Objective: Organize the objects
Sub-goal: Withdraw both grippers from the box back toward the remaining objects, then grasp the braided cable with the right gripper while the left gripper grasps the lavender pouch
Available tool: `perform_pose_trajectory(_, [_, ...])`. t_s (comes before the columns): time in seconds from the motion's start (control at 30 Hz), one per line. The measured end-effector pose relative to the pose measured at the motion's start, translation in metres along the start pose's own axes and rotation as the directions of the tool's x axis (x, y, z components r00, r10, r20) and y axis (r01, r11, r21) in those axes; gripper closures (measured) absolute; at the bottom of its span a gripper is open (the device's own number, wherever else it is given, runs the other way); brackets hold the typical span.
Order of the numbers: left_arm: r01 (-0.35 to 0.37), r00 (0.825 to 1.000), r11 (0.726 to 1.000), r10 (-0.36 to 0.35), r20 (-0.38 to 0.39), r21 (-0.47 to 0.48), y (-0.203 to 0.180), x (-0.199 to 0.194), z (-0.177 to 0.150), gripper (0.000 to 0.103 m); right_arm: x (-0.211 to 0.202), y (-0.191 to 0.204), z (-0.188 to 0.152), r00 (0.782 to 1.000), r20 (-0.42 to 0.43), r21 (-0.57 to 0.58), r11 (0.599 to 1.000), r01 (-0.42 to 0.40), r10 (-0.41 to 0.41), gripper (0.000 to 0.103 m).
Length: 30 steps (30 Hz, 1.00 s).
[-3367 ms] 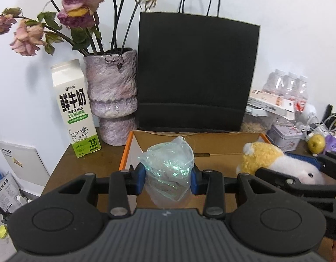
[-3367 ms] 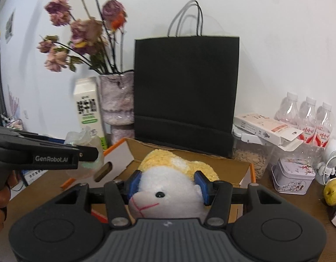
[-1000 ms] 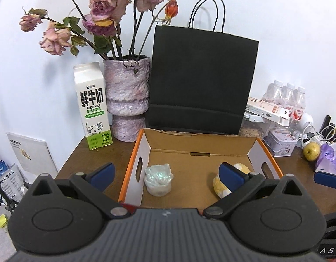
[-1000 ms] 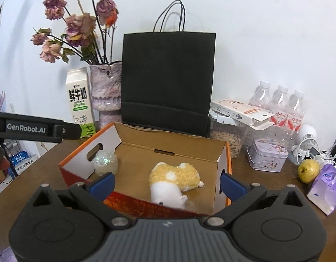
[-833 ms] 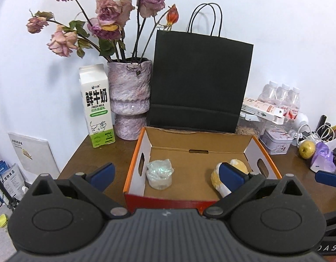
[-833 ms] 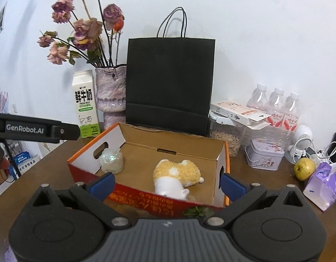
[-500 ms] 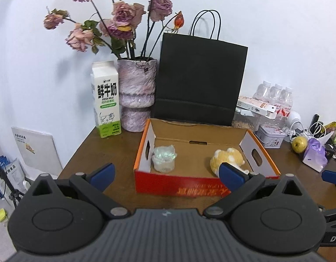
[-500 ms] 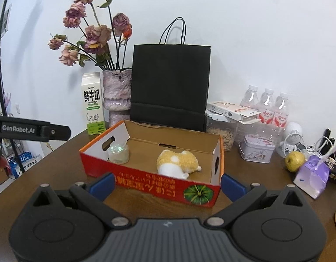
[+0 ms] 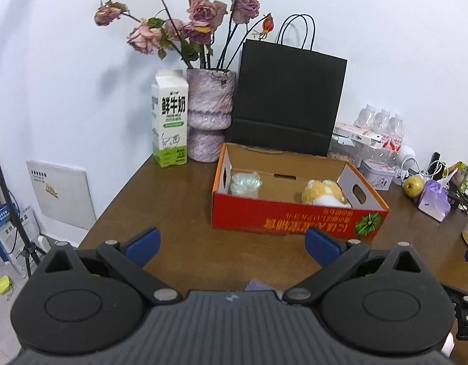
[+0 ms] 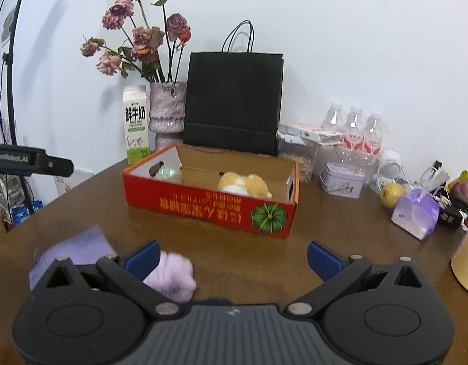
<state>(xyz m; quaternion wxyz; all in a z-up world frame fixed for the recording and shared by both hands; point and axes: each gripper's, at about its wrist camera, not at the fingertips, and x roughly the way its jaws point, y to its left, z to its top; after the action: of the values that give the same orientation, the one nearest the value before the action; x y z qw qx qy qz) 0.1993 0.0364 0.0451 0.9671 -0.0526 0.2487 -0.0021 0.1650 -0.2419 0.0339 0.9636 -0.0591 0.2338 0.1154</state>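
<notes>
A red cardboard box (image 9: 295,217) (image 10: 203,202) sits on the brown table. Inside it, a crumpled clear plastic bag (image 9: 245,184) (image 10: 169,174) lies at the left and a yellow-and-white plush toy (image 9: 323,193) (image 10: 244,185) at the right. My left gripper (image 9: 232,245) is open and empty, well back from the box. My right gripper (image 10: 232,255) is open and empty too. A purple fluffy item (image 10: 171,275) and a purple cloth (image 10: 77,246) lie on the table near its left finger.
A milk carton (image 9: 170,118), a vase of dried roses (image 9: 209,121) and a black paper bag (image 9: 287,103) stand behind the box. Water bottles (image 10: 352,133), a tin (image 10: 342,184), a pear (image 10: 390,194) and a purple pouch (image 10: 415,213) crowd the right. The table's left edge is near.
Both grippers released the bag and the plush into the box, opened, and have drawn back and up from it. The purple items have come into the right wrist view.
</notes>
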Motion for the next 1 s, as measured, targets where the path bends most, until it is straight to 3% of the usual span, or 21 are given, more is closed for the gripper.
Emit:
perform_pose_trajectory(0.5, [-0.012,0.999,1.000,0.011,-0.051,-0.021,0.033,-0.018,-0.055,0.000,-0.020,0.013,-0.067,0.995,-0.098,-0.035,0.999,-0.027,0.024,0.000])
perform_pose_trajectory(0.9, [-0.027,0.997,1.000,0.027,-0.077,0.004,0.042,-0.032,-0.077,0.000,0.008,0.028,-0.090,0.965,-0.245,-0.053,0.993,-0.108,0.092,0.000])
perform_pose_trajectory(1.0, [-0.024,0.996,1.000,0.025,-0.082,0.013,0.041,-0.036,-0.081,0.000,0.016,0.028,-0.093,0.965,-0.248,-0.037,0.994,-0.100,0.088,0.000])
